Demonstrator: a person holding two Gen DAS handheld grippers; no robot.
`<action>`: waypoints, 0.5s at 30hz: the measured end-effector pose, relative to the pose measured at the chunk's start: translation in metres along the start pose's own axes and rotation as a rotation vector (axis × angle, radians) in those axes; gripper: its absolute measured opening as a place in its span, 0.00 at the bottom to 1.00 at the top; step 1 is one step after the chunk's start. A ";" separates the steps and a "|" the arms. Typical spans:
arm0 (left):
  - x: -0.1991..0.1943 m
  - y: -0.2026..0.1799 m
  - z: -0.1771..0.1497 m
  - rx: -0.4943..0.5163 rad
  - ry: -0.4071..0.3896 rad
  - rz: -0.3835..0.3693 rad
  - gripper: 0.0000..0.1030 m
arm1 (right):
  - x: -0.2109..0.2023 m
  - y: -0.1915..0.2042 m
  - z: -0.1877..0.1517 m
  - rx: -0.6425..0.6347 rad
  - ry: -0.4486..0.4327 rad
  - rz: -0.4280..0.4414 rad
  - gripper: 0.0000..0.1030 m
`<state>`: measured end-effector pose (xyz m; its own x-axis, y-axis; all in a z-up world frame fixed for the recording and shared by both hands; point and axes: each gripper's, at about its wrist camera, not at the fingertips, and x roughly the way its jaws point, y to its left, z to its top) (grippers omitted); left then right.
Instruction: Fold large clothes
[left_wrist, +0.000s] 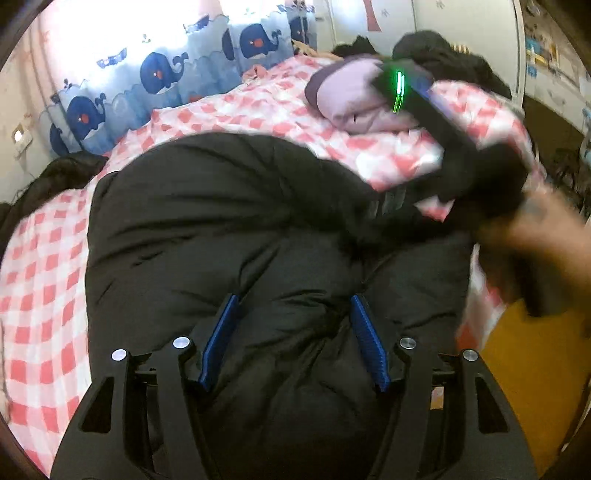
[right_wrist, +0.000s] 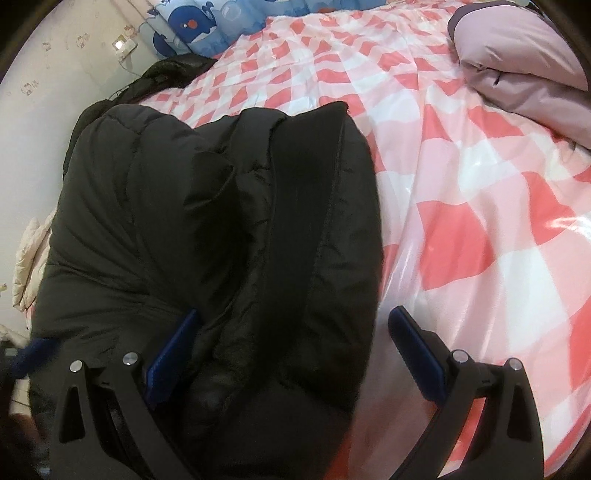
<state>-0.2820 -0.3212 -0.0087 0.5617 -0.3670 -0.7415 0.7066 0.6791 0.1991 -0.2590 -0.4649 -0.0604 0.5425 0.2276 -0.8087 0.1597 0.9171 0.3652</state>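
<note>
on the bed with the pink and white checked cover (right_wrist: 480, 206), a black down jacket (left_wrist: 229, 229) is laid as a thick bundle near the front edge. it appears already doubled over: in the right wrist view a folded edge with a seam is seen running along its right side, and padded layers lie on top of each other. the left gripper (left_wrist: 291, 339) is held over the jacket with its jaws apart, and the blue pads (left_wrist: 221, 339) are not pressed on the cloth; nothing is pinched between them. the right gripper (right_wrist: 295, 354) is also spread wide, with the jacket's edge between its fingers; one pad seems to touch the fabric, the other is free over the cover. in the left wrist view this gripper is blurred and is carried by a hand (left_wrist: 539, 236).

it is judged that the main folds are made and the jacket has been let go. what is left is probably some pressing flat or moving aside. a lilac garment (right_wrist: 524, 66) is lying folded further on the bed, and another dark garment (right_wrist: 166, 74) at the far corner looks not yet folded.
</note>
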 end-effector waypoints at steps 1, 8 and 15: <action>0.001 -0.001 -0.002 0.007 0.000 0.002 0.59 | -0.009 0.001 0.004 -0.006 -0.005 -0.019 0.93; 0.006 -0.004 -0.008 0.014 0.002 0.009 0.62 | -0.075 0.031 0.033 -0.054 -0.217 -0.065 0.93; 0.011 -0.008 -0.010 0.026 0.022 -0.043 0.62 | 0.015 0.002 0.036 0.031 -0.052 -0.067 0.93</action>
<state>-0.2861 -0.3247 -0.0247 0.5214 -0.3811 -0.7635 0.7410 0.6459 0.1837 -0.2210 -0.4715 -0.0560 0.5717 0.1475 -0.8071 0.2224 0.9190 0.3255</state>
